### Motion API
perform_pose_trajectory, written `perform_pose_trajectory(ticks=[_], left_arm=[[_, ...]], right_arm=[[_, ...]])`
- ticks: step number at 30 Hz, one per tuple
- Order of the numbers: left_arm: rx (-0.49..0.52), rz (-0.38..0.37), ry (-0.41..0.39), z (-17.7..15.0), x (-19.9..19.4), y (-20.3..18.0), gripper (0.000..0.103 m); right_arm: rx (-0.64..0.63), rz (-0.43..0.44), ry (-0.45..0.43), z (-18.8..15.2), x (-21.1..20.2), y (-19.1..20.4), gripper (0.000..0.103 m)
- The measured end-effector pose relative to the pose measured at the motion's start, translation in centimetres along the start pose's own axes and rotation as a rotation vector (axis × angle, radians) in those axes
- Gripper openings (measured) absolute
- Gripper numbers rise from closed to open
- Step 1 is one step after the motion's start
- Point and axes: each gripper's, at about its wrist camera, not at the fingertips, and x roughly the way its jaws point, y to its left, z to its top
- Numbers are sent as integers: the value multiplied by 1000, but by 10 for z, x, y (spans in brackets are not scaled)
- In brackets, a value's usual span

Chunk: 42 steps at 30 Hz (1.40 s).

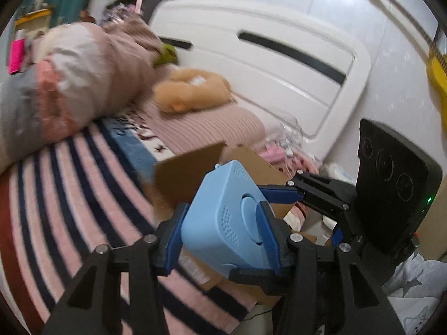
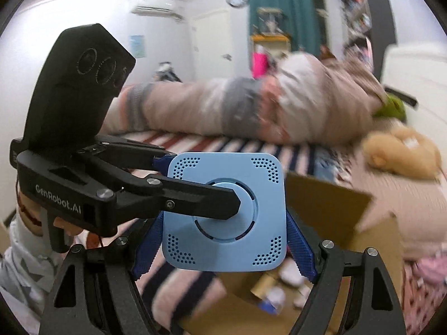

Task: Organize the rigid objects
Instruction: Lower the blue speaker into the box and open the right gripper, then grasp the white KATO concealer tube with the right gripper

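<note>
My left claw (image 1: 220, 231) is clamped on the blue box (image 1: 226, 220), fingers on its two flat faces. In the left wrist view, the box sits lower centre, edge-on and tilted up-left. It's square, so no clear long axis. My right claw (image 2: 223, 248) has its fingers (image 2: 300, 248) flanking the box's (image 2: 237, 184) side edges. I can't tell if they grip. Cardboard box (image 2: 329, 209) is behind, on the striped bed (image 1: 69, 189).

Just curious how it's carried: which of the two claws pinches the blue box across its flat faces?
The left gripper: one finger lies across the blue box at its round centre, the other behind it. The right gripper only straddles the side edges.
</note>
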Motion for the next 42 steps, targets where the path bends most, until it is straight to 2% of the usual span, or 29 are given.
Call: perform_pose_trajectory(ticks=[4, 6, 8, 9, 10, 13, 16, 19, 21, 24, 26, 28, 31, 34, 36, 38, 39, 40, 41, 42], left_arm=[[55, 10, 127, 13, 50, -17, 46], [71, 23, 165, 16, 64, -23, 46], [78, 53, 175, 17, 70, -25, 55], [79, 61, 170, 18, 71, -24, 66], [78, 70, 152, 19, 69, -23, 73], [61, 91, 122, 20, 58, -16, 73], [42, 120, 86, 18, 40, -6, 73], [30, 187, 39, 10, 14, 8, 74], [15, 221, 9, 2, -6, 19, 75], [-23, 309, -47, -17, -40, 43, 80], [-56, 363, -66, -33, -56, 61, 80], [-86, 420, -68, -53, -66, 82, 80], [-121, 449, -67, -79, -71, 110, 80], [-160, 444, -58, -99, -64, 137, 80], [-176, 432, -49, -107, -57, 152, 80], [-188, 416, -47, -115, -50, 167, 80], [-194, 411, -48, -120, -49, 172, 80], [-206, 408, -53, -124, -48, 178, 80], [-228, 411, -58, -129, -46, 185, 80], [-254, 421, -57, -134, -44, 192, 80]], right_arm=[[34, -53, 93, -8, 3, -34, 79], [49, -68, 147, -16, 7, -47, 79], [59, -81, 182, -21, 10, -55, 79], [59, -100, 198, -26, 11, -56, 79], [58, -117, 213, -28, 12, -57, 80], [62, -144, 235, -32, 14, -63, 91], [63, -151, 221, -30, 12, -64, 91], [57, -136, 184, -26, 6, -56, 91], [51, -103, 140, -18, 3, -43, 91], [27, -1, 82, -6, 2, -12, 90], [-18, 53, 39, 1, 3, 17, 85], [-59, 67, 21, 6, 10, 44, 63], [-86, 130, 34, 7, 29, 82, 48], [-51, 163, 109, -5, 62, 109, 47], [13, 119, 163, -22, 89, 115, 48], [109, 32, 203, -38, 115, 109, 53], [144, -15, 218, -44, 126, 104, 69], [173, -73, 227, -50, 138, 98, 90], [200, -145, 237, -55, 152, 90, 96], [216, -180, 242, -58, 162, 84, 96]])
